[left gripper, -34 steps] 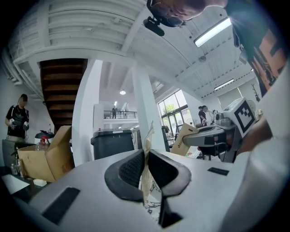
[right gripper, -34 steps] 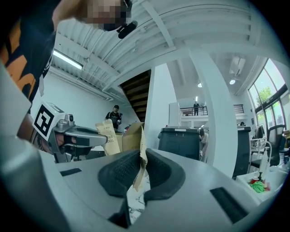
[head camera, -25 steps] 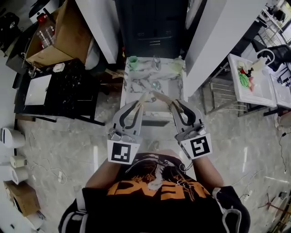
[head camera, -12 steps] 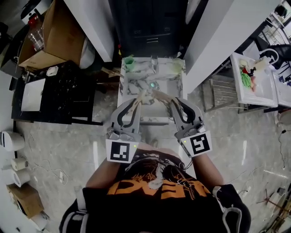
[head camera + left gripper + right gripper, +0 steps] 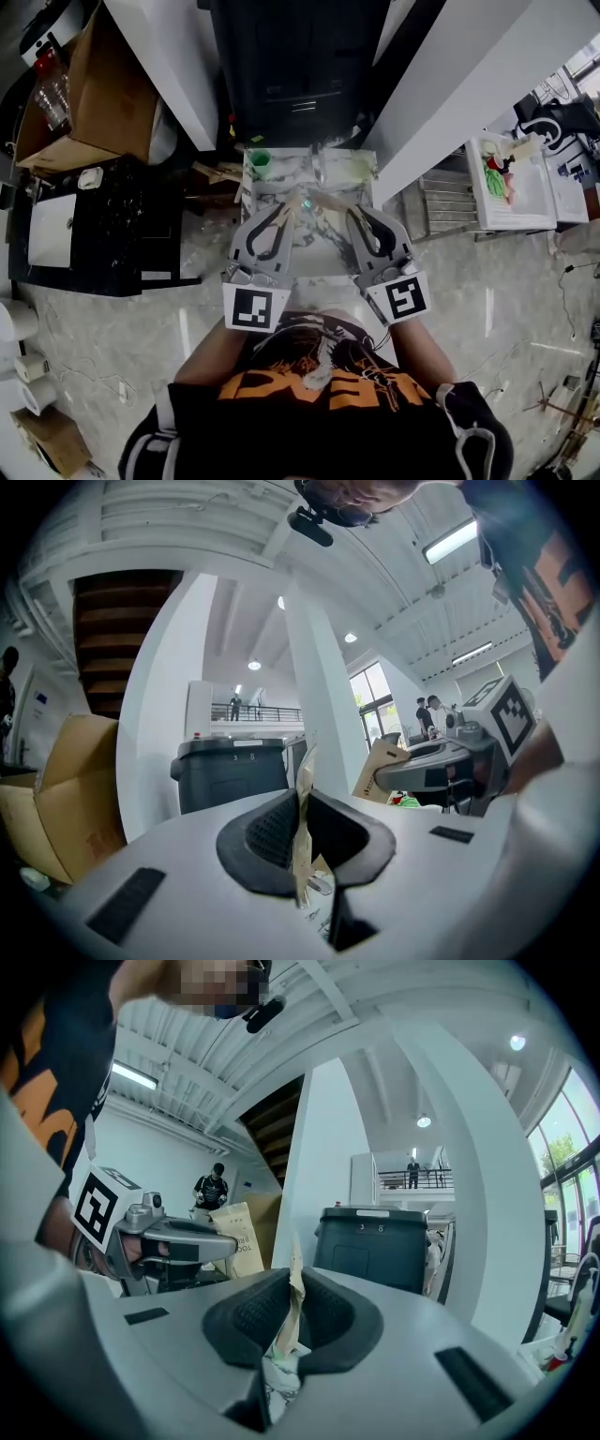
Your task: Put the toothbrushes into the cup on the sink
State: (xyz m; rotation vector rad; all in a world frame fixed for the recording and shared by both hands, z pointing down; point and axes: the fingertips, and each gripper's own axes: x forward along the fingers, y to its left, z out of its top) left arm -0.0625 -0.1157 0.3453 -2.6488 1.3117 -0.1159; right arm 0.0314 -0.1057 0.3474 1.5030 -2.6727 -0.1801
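In the head view both grippers hang over a marbled sink (image 5: 267, 187). My left gripper (image 5: 293, 208) is shut on a thin beige toothbrush pack (image 5: 300, 197); the left gripper view shows that pack (image 5: 303, 829) edge-on, pinched between the black pads. My right gripper (image 5: 346, 210) is shut on a second beige toothbrush pack (image 5: 328, 200), seen upright between its pads (image 5: 293, 1314) in the right gripper view. A green cup (image 5: 259, 161) stands at the sink's back left corner, beyond the left gripper's tip. A pale cup (image 5: 361, 165) stands at the back right. Each gripper view shows the other gripper with its pack.
A tap (image 5: 319, 161) rises at the sink's back rim. A dark cabinet (image 5: 291, 84) stands behind the sink between white pillars. A cardboard box (image 5: 89, 108) and a black table (image 5: 112, 225) lie to the left, and a white table with items (image 5: 511, 183) to the right.
The grippers have come nearer the back of the sink and the green cup, while the whole view has shifted. Both grips on the packs stay the same.
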